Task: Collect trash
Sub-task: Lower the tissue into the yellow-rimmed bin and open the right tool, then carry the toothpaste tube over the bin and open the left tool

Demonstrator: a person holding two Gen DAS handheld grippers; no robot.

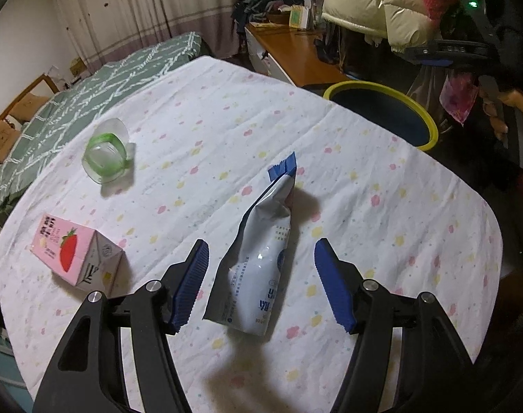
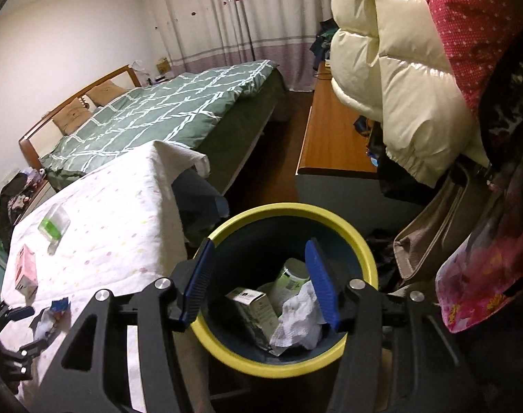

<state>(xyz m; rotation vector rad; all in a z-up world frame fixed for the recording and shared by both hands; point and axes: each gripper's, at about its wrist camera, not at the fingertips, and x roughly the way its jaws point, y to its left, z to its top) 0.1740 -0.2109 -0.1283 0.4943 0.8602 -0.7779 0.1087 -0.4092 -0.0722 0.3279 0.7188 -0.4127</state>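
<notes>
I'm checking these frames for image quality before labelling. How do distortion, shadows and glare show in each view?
Left wrist view: fisheye bends the table edges, corners go black, the white pouch shows a small glare spot, and soft shadows fall below the left tool. Right wrist view: the bed bows, the cream jacket shines, the bin near rim looks slightly soft.
</notes>
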